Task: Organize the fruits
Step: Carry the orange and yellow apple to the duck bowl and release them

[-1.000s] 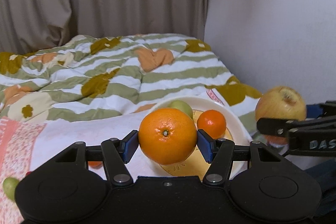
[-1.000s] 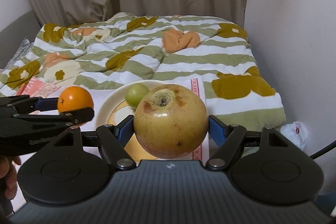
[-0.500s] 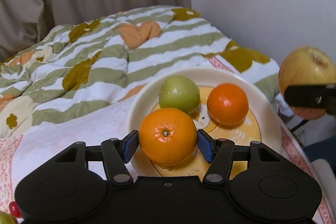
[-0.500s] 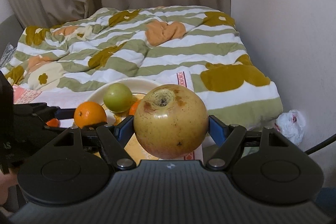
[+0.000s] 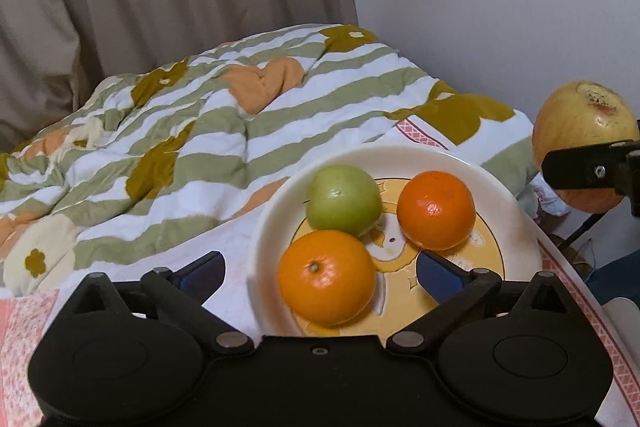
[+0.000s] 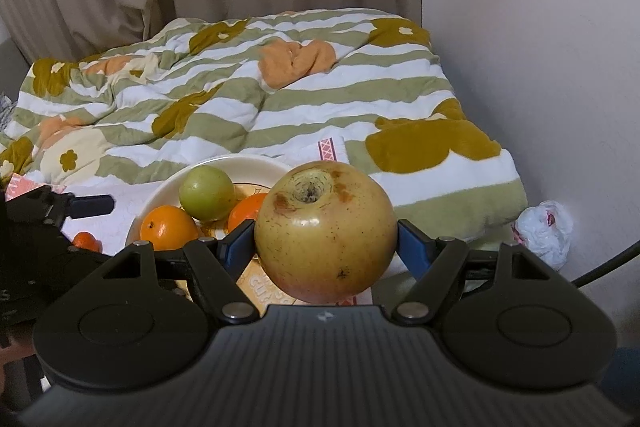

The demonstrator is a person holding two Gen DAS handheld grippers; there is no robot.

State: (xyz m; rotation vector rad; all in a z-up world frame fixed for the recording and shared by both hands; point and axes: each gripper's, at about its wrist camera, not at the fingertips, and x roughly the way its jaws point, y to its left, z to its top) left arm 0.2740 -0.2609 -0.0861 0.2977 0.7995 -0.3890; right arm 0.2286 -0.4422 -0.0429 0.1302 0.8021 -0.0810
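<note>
A cream plate [image 5: 516,223] with a yellow centre lies on the bed. It holds a green fruit [image 5: 343,199], a small orange [image 5: 437,210] and a larger orange [image 5: 327,283]. My left gripper [image 5: 320,273] is open, its fingers apart on either side of the larger orange, which rests on the plate. My right gripper [image 6: 325,243] is shut on a big yellow apple [image 6: 325,235] and holds it above the plate's right edge. The apple also shows at the right of the left wrist view [image 5: 584,131]. The plate [image 6: 168,187] and its fruits show in the right wrist view.
A striped green and white quilt [image 5: 200,123] covers the bed behind the plate. A small orange fruit [image 6: 86,241] lies on the cloth left of the plate. A white plastic bag [image 6: 546,231] lies by the wall at right. Curtains hang behind.
My left gripper has opened and let go of the larger orange, which now rests on the plate. The right gripper still holds the apple and has drawn closer to the plate.
</note>
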